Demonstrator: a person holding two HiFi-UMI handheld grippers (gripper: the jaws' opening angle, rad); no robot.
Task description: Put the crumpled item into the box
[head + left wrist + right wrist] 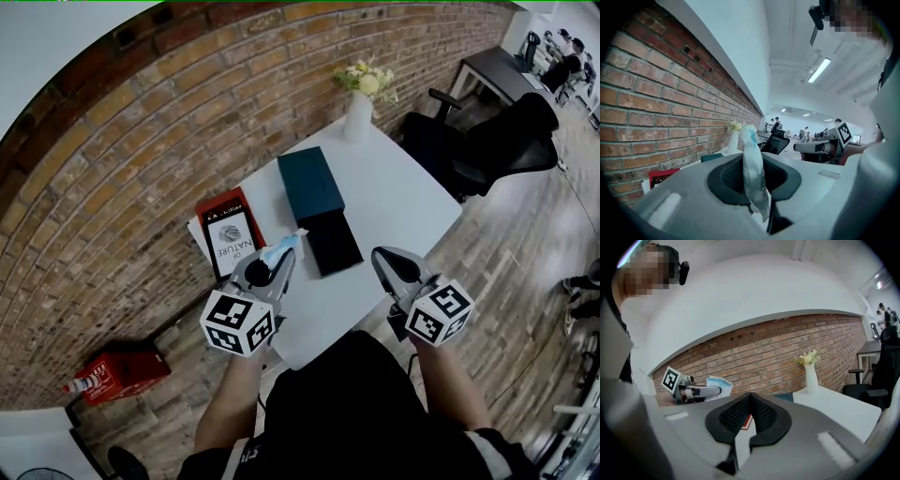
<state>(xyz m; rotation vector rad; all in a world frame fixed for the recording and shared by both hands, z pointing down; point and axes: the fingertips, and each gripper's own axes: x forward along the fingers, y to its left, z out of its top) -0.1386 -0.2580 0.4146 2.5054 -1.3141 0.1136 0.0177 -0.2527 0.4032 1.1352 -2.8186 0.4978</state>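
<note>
This looks like the carry step: the left hand-held gripper (279, 265) is clamped on the crumpled item (284, 248), a white-and-blue wad held above the worktop (403, 202), just short of the box (312, 183). The right hand-held gripper (749, 405) is closed and empty. Next, the left one probably needs to reach over the box and release

The person's two forearms reach forward side by side. The grey left gripper (287, 253) points nearly level, its fingers (723, 176) clamped on a crumpled white-and-blue paper item (753, 164). The grey right gripper (382, 257) has its fingers pressed together on nothing.
</note>
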